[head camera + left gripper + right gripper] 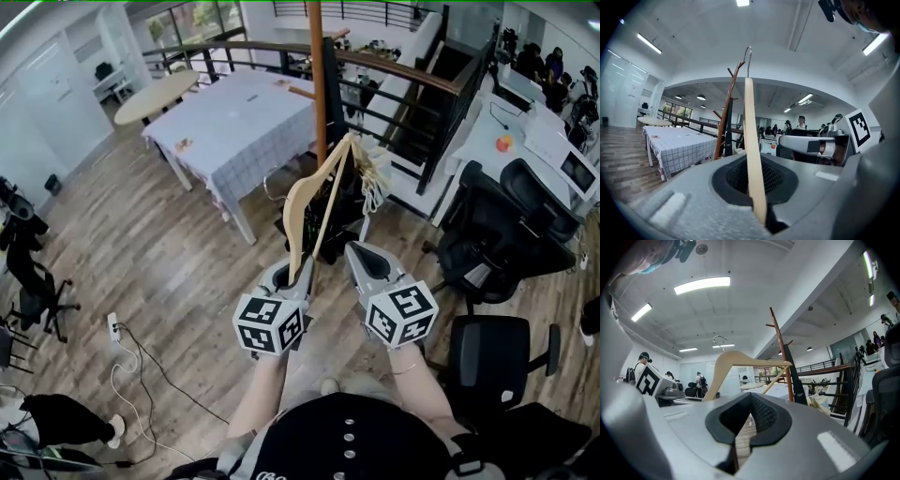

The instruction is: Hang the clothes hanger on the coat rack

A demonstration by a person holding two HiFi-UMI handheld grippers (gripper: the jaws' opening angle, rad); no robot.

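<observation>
A pale wooden clothes hanger [292,211] with a metal hook rises tilted in front of me. My left gripper [298,272] is shut on its lower end. In the left gripper view the hanger [751,140] stands upright out of the closed jaws [759,211], its hook near the top of the brown coat rack [725,117]. The rack's pole [317,75] stands just beyond the hanger's upper end. My right gripper [361,255] is beside the left one, shut and holding nothing. In the right gripper view the hanger [736,357] is to the left of the rack [783,357].
A long table with a chequered cloth [234,122] and a round table [155,94] stand behind on the left. A dark railing [403,75] runs behind the rack. Black office chairs [497,234] crowd the right. Cables [127,356] lie on the wooden floor at left.
</observation>
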